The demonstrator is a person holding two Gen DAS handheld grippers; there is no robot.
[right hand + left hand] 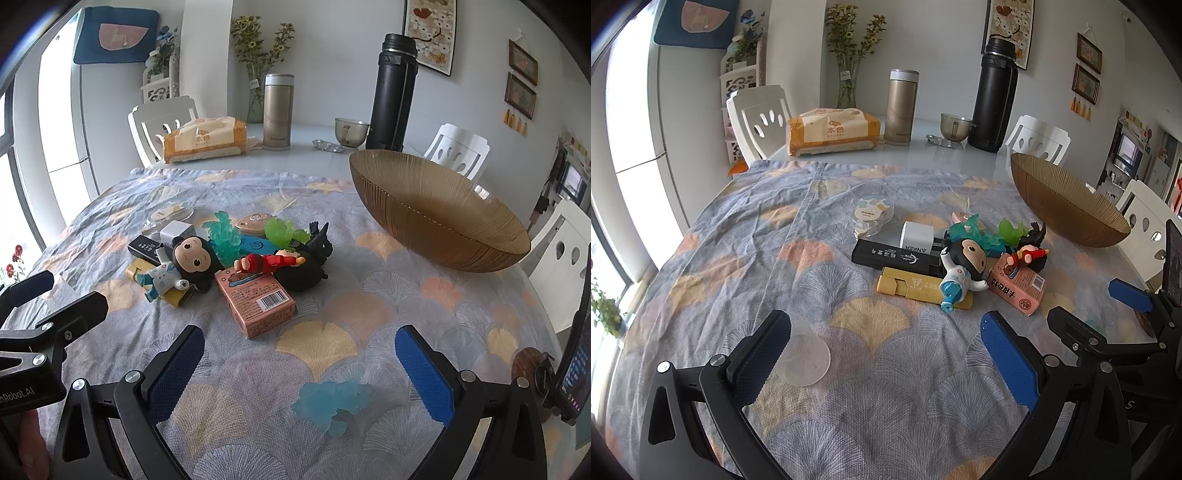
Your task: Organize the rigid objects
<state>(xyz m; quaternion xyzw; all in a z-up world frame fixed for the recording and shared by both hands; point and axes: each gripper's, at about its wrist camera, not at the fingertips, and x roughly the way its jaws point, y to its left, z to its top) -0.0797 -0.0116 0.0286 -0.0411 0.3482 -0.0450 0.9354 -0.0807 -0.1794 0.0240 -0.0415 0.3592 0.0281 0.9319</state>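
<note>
A pile of small items lies mid-cloth: a big-headed doll (964, 266) (188, 262), a pink box (1019, 290) (258, 299), a black box (897, 254), a white charger (916, 234), a yellow bar (916, 290), teal crystals (225, 236), a green piece (280, 229) and a red figure (269, 262). A ribbed brown bowl (1067, 206) (439, 214) stands empty to the right. My left gripper (882, 332) is open, with a clear cup (803, 354) lying against its left finger. My right gripper (299, 343) is open over a pale blue crystal (332, 402).
At the table's far end stand a tissue pack (831, 131), a gold flask (901, 107), a tall black flask (993, 96), a glass cup (955, 127) and a flower vase (847, 79). White chairs (757, 118) ring the table. A mounted phone (576, 365) is at far right.
</note>
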